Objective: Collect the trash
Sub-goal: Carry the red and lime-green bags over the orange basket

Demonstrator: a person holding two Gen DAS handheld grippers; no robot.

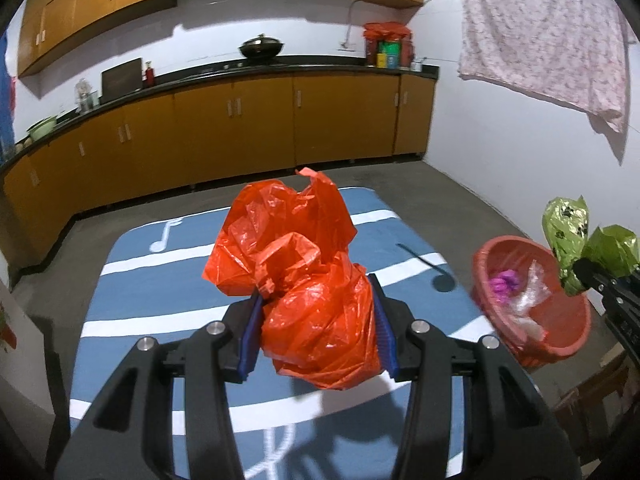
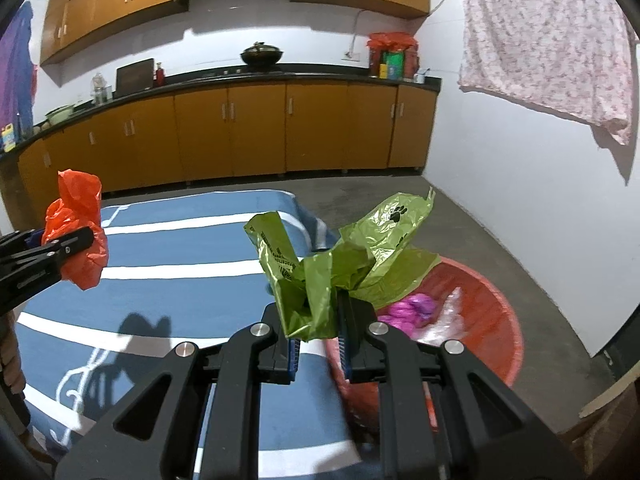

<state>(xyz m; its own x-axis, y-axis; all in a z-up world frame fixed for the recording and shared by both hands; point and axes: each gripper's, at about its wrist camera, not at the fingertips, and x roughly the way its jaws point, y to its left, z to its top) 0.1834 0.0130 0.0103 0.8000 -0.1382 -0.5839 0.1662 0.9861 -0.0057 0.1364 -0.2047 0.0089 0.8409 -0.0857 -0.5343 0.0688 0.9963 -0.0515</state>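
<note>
A crumpled red plastic bag [image 1: 304, 280] is clamped between the blue pads of my left gripper [image 1: 318, 304], held in the air over the blue mat [image 1: 168, 280]. My right gripper [image 2: 320, 320] is shut on a green plastic bag [image 2: 344, 264] printed with paw marks, held above the near rim of a red basin [image 2: 496, 320]. The basin [image 1: 532, 320] holds a pink bag [image 2: 412, 308] and clear plastic [image 2: 448, 320]. In the left wrist view the green bag [image 1: 576, 240] and right gripper show at the right edge. In the right wrist view the red bag [image 2: 76, 232] shows at the left.
A blue mat [image 2: 180, 248] with white stripes and music notes covers the table. Beyond it lies grey concrete floor [image 1: 440, 192], then orange cabinets [image 1: 240, 132] under a black counter with a wok [image 1: 262, 46]. A floral cloth [image 1: 548, 36] hangs on the right wall.
</note>
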